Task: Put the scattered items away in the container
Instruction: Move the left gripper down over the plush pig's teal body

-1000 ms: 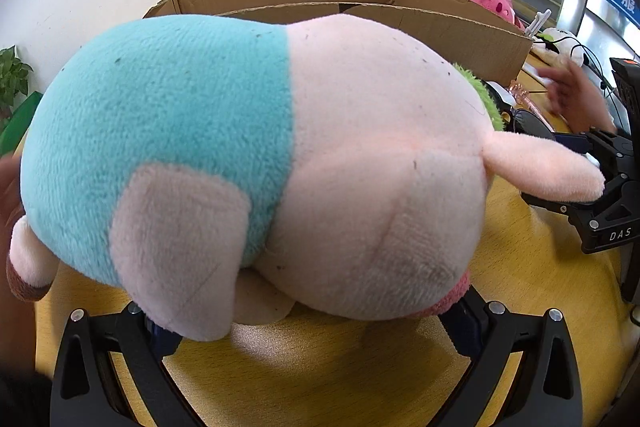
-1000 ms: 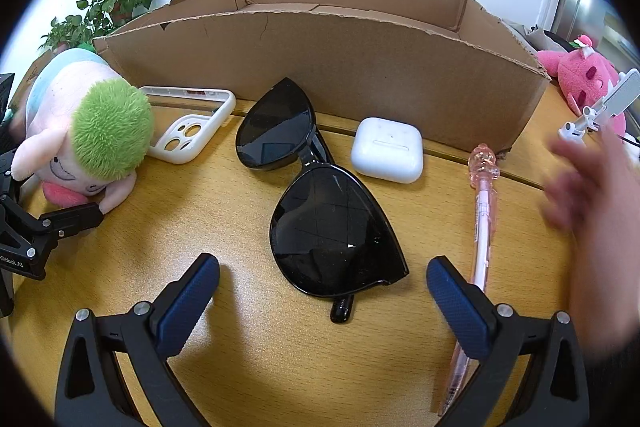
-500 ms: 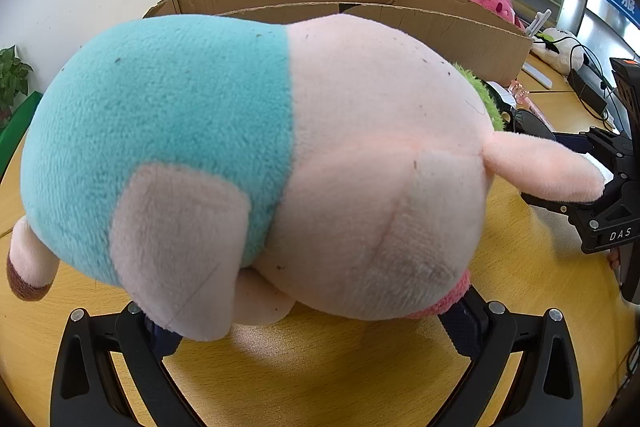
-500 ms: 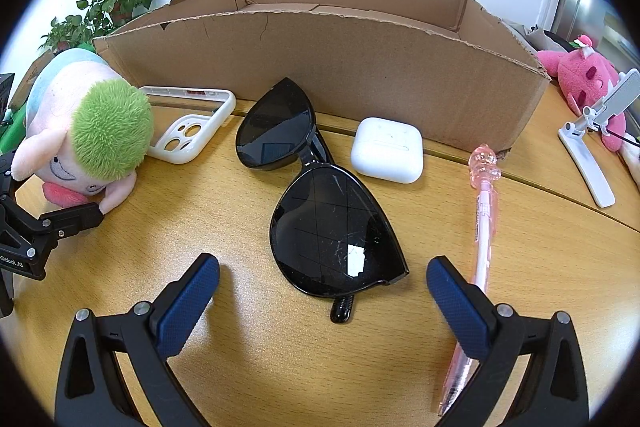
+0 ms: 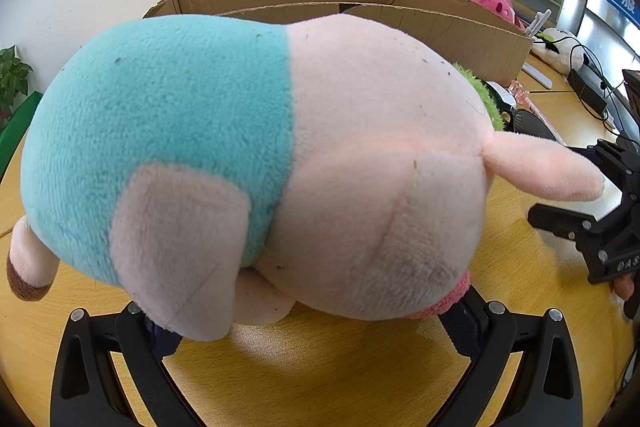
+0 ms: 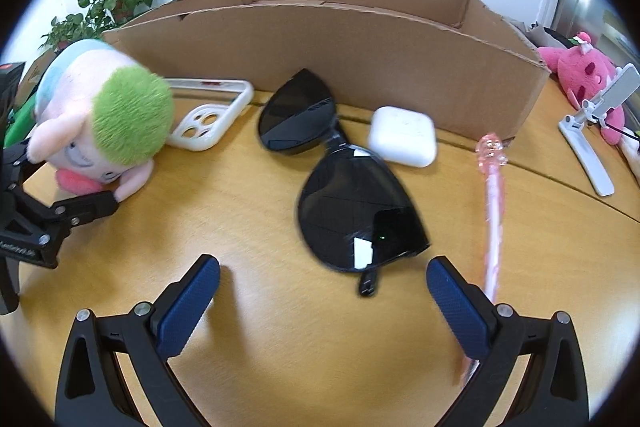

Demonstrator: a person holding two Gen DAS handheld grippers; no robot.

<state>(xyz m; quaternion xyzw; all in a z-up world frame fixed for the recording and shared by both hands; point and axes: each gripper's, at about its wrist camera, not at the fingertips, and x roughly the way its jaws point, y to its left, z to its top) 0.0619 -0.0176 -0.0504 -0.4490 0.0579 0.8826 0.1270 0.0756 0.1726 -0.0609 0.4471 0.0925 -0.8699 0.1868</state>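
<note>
Landmark: cardboard box (image 6: pixel 340 55) on the tabletop (image 6: pixel 256 211).
Left tool (image 5: pixel 312 323): spread wide around the plush toy (image 5: pixel 248 155), before the box.
Right tool (image 6: pixel 320 291): wide, empty, near sunglasses (image 6: pixel 352 203) fronting the box.

Plush toy (image 5: pixel 256 155): teal and pale pink, green hair. Sunglasses (image 6: pixel 352 203): black. Earbud case (image 6: pixel 402 135): white. Pen (image 6: pixel 493 195): translucent pink. Box (image 6: pixel 360 59): brown cardboard.

On the desk (image 6: pixel 248 211), everything lies before the cardboard box (image 6: pixel 360 59): the sunglasses (image 6: pixel 340 187) at its middle, the earbud case (image 6: pixel 402 135) and pen (image 6: pixel 493 203) toward its right end, the phone case (image 6: pixel 212 119) and plush toy (image 6: pixel 104 115) toward its left end.
</note>
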